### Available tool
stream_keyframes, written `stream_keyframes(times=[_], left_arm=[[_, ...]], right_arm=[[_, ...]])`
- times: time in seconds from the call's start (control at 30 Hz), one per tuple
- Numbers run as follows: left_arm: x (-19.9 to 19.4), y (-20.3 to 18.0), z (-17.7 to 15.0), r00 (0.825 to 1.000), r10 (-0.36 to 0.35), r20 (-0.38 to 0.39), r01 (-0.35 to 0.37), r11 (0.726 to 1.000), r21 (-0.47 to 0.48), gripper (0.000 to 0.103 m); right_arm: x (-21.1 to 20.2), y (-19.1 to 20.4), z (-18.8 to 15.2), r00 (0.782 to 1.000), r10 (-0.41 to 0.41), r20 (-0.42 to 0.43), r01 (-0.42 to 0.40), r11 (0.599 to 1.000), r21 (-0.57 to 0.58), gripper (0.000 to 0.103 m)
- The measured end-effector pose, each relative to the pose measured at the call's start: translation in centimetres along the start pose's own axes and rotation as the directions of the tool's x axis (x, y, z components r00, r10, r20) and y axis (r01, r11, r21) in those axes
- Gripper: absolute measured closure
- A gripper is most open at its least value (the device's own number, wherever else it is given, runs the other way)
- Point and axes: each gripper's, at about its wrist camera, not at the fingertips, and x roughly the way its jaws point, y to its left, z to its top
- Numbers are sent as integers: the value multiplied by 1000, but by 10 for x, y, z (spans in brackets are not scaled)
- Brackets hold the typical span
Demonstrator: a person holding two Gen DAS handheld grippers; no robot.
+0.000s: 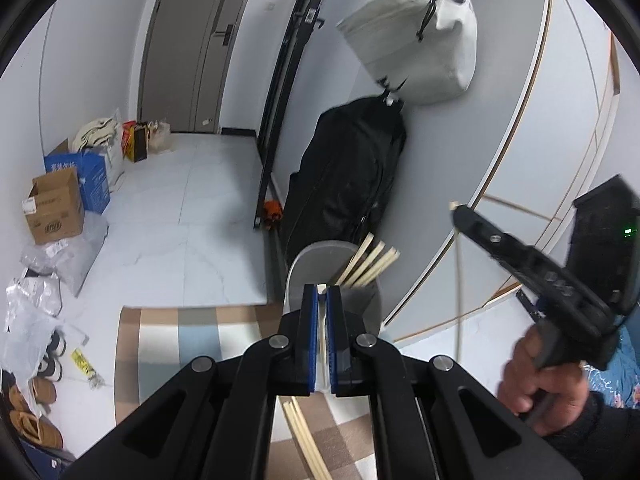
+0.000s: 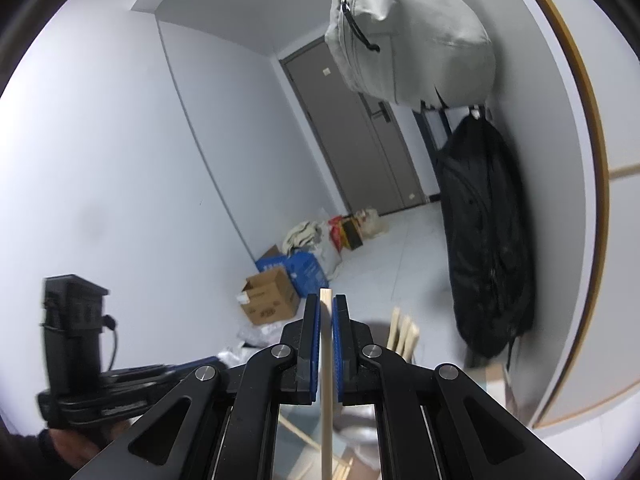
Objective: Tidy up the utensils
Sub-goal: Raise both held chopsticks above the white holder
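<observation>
Left wrist view, far left: an open brown cardboard box (image 1: 54, 210) on the pale tiled floor (image 1: 192, 216), contents not visible from this angle. Just behind it, a blue carton (image 1: 94, 178), also open, inside hidden. Crumpled plastic bags (image 1: 36, 300) below them; slippers (image 1: 40, 396) at the frame edge. Further back by the grey door (image 1: 192, 40), a cloth bundle and shopping bags (image 1: 140, 140), contents unclear.

Centre: left gripper (image 1: 323, 296), jaws pressed together on the rim of a grey utensil holder (image 1: 320, 264). The holder stands upright in front of the jaws, above a checked rug (image 1: 180, 344). Inside it, several wooden chopsticks (image 1: 370, 262) lean to the right, tips fanned out above the rim. More loose chopsticks (image 1: 304, 436) show below the jaws, over the rug.

Right of centre: a long black bag (image 1: 352, 172) hangs against the wall, a white drawstring bag (image 1: 424, 36) above it; both closed.

Far right: right gripper (image 1: 460, 210) in a person's hand (image 1: 540, 380), jaws pinching a single chopstick (image 1: 459, 280) near its top end, the stick hanging down, clear of the holder.

Right wrist view confirms: the blue pads (image 2: 316, 344) nearly together, the chopstick upright between them, its square tip just above the pad tips. Holder's chopsticks visible just right of the jaws.
</observation>
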Motion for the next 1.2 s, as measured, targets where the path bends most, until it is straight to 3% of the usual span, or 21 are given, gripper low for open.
stream_keyframes(times=[0.33, 0.6, 0.97, 1.2], left_arm=[[-7, -7, 42, 996, -58, 67, 56, 998, 33, 103], [-1, -12, 68, 990, -74, 122, 65, 995, 72, 103], [24, -12, 75, 993, -20, 115, 4, 991, 137, 103], [39, -1, 73, 996, -35, 83, 23, 991, 133, 103]], right_arm=[[26, -5, 49, 993, -20, 118, 22, 1000, -14, 98], [53, -3, 65, 980, -53, 189, 68, 995, -73, 98], [93, -3, 61, 955, -138, 263, 172, 979, -112, 98], [101, -5, 43, 930, -186, 316, 232, 966, -112, 98]])
